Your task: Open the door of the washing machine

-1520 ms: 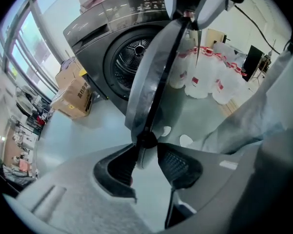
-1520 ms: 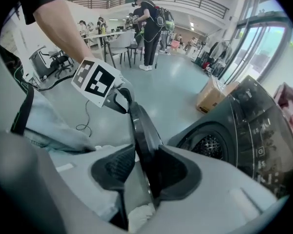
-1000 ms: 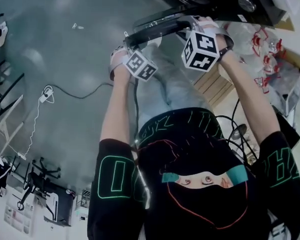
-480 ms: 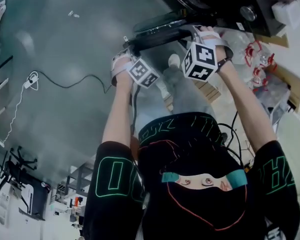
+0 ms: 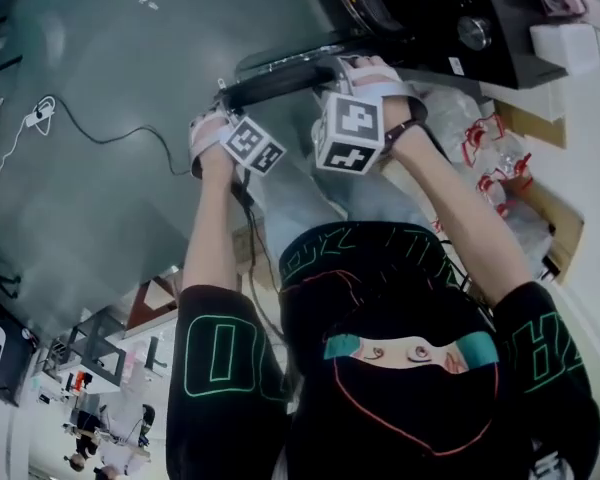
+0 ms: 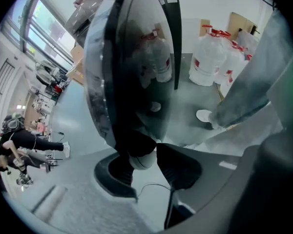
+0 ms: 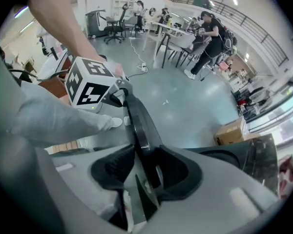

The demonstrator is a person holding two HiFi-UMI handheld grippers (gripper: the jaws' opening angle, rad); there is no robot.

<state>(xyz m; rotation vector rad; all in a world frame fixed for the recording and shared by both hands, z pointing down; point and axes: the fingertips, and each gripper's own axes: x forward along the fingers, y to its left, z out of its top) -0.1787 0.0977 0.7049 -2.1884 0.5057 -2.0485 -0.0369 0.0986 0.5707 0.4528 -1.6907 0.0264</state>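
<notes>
Head view: washing machine (image 5: 430, 8) at top of frame. Its door (image 5: 280, 76) stands swung out from the front and shows edge-on to me, above the grey floor (image 5: 100, 118). I have both grippers on the door's rim, pointing steeply down. Left gripper (image 6: 151, 152): jaws opening, rim between them, dark glass filling its view. Right gripper (image 7: 145, 162): jaws pinched on the rim's thin edge.
</notes>
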